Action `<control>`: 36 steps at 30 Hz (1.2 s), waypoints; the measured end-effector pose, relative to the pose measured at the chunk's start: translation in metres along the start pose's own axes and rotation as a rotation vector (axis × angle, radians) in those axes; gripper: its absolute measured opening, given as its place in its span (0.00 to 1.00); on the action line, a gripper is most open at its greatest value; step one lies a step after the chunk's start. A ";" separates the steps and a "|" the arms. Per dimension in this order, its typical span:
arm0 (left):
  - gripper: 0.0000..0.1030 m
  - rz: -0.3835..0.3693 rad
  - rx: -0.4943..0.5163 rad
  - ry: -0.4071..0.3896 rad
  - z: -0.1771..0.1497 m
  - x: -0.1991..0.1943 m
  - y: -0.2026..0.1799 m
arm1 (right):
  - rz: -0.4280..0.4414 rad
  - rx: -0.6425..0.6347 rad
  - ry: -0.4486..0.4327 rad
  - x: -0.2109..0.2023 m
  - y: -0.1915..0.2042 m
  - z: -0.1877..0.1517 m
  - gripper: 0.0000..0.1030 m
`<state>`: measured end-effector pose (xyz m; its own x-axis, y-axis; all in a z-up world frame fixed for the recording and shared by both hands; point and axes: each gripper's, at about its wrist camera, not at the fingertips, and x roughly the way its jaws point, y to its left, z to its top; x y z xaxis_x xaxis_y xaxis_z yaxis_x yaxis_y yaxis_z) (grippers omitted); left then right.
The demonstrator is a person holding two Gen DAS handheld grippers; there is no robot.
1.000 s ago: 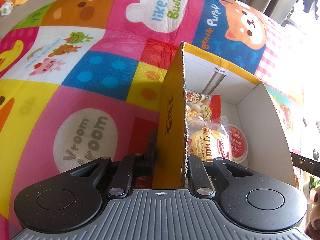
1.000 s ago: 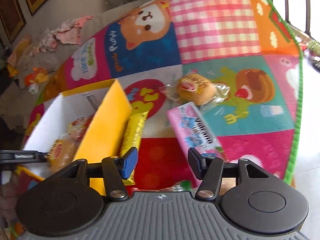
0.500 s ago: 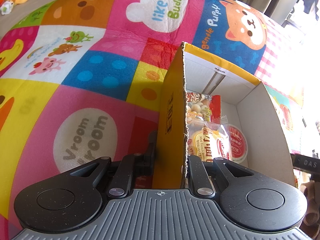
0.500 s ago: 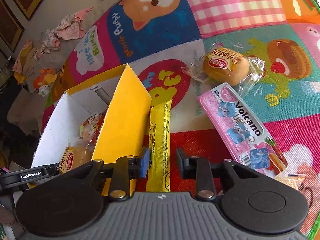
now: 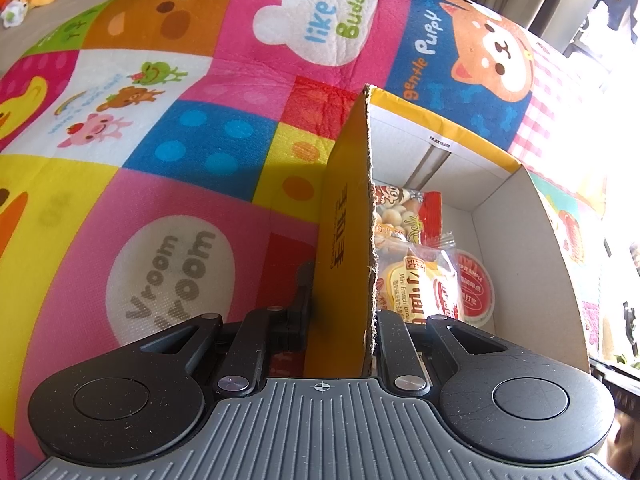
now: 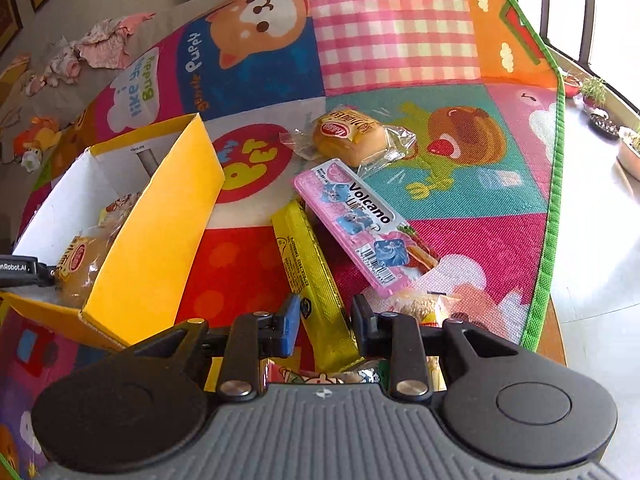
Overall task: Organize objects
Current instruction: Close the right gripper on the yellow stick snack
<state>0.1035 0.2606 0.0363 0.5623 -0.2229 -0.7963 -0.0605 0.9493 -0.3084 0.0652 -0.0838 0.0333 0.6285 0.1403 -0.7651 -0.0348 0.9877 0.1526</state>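
Pinching the yellow box [image 5: 348, 240] wall, left gripper [image 5: 340, 320]; right gripper [image 6: 326, 320] clamps yellow snack bar [image 6: 312, 264].

**Matt cardboard, woven mat, glossy wrappers**

A yellow cardboard box [image 5: 346, 216] with a white matt inside is showing a rough, torn corrugated edge. The colourful cartoon play mat [image 5: 168, 184] is showing a woven, textured surface. A long yellow snack bar wrapper [image 6: 312, 276] and a pink plastic "Volcano" packet [image 6: 360, 232] are gleaming glossy. A clear crinkled film bag [image 6: 350, 140] is covering a bun.
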 end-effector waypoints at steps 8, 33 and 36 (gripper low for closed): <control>0.17 0.000 0.000 -0.001 0.000 0.000 0.000 | 0.022 -0.146 -0.031 -0.007 0.037 -0.003 0.33; 0.15 0.018 0.056 -0.041 -0.007 -0.002 -0.005 | 0.009 -0.229 -0.175 -0.083 0.048 -0.007 0.17; 0.15 0.012 0.064 -0.053 -0.009 -0.002 -0.004 | -0.012 -0.225 -0.156 -0.069 0.044 -0.015 0.18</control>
<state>0.0955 0.2555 0.0343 0.6051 -0.2006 -0.7704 -0.0159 0.9645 -0.2636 0.0089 -0.0495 0.0836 0.7414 0.1331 -0.6578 -0.1875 0.9822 -0.0126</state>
